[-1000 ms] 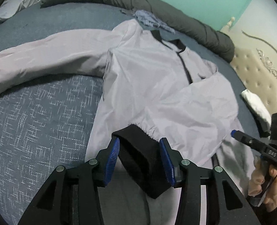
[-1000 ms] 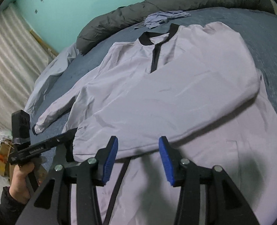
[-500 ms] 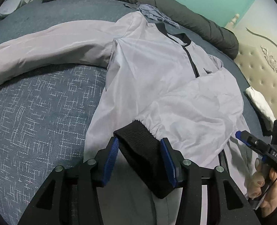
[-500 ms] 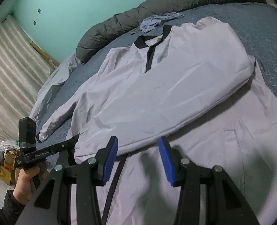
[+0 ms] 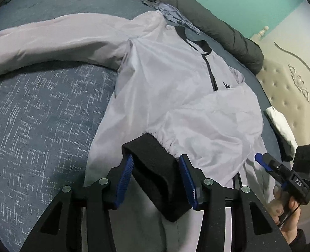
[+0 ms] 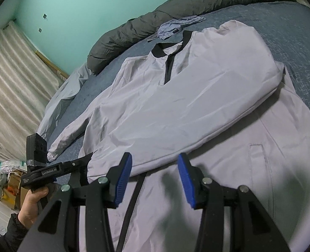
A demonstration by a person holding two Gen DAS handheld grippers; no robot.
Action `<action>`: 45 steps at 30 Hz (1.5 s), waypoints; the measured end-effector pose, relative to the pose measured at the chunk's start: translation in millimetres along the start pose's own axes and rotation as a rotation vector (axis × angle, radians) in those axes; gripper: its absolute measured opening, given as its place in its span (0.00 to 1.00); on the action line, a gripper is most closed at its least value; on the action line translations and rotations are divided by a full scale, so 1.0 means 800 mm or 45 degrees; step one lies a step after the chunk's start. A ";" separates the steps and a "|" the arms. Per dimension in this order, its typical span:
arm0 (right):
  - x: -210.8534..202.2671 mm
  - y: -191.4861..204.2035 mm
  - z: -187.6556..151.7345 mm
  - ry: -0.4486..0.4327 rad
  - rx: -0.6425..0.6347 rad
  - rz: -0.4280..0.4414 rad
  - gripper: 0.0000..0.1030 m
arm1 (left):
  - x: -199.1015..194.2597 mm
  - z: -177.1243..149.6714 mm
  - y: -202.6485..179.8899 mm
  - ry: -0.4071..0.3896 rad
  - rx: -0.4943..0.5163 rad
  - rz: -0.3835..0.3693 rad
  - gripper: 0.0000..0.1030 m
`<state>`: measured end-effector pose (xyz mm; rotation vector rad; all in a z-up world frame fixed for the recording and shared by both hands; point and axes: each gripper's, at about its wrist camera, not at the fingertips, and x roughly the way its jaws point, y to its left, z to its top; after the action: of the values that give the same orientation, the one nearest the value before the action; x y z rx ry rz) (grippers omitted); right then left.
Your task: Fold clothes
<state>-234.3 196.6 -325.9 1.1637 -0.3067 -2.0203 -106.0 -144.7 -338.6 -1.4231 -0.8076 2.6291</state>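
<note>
Your left tongs [image 5: 156,177] have just been closing, with the black cuff [image 5: 155,174] of the jacket [image 5: 165,84] between the blue pads; the left pad touches it, but whether the right pad presses is hard to tell. The cuff's lower end hangs below the pads and hides the jacket beneath.

Your right tongs [image 6: 155,177] stand apart with nothing between them, above the jacket's hem at the bottom of the frame.

The jacket lies spread on the bed [image 5: 39,115], one sleeve folded across its chest, the other running to the upper left and cut off by the frame edge.

The right tongs' side reads "DAS" at lower right in the left view; the left tongs' side reads "GenRobot.AI" at lower left in the right view, with smaller print below too blurred to read.
</note>
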 end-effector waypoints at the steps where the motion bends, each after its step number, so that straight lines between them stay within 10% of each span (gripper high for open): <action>1: 0.000 0.000 -0.001 0.002 -0.002 -0.001 0.44 | 0.002 0.000 -0.001 0.003 0.001 -0.010 0.32; 6: -0.002 -0.001 0.001 -0.003 0.001 -0.001 0.44 | -0.003 0.002 -0.002 -0.019 0.015 -0.018 0.09; 24: -0.035 -0.036 0.025 -0.084 0.129 -0.012 0.44 | -0.083 -0.053 -0.010 -0.062 -0.024 0.078 0.08; 32: -0.049 -0.053 0.031 -0.106 0.175 -0.040 0.44 | -0.112 -0.045 -0.025 -0.122 -0.009 0.186 0.15; 36: -0.060 -0.062 0.047 -0.122 0.173 -0.075 0.44 | -0.129 -0.024 -0.039 -0.212 0.019 0.203 0.40; 45: -0.050 -0.089 0.183 -0.001 -0.053 -0.354 0.49 | -0.034 0.047 -0.065 -0.169 0.093 0.118 0.40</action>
<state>-377.9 250.0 -258.3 1.2346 -0.1069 -2.2545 -130.2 -123.4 -276.9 -1.3113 -0.6645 2.8159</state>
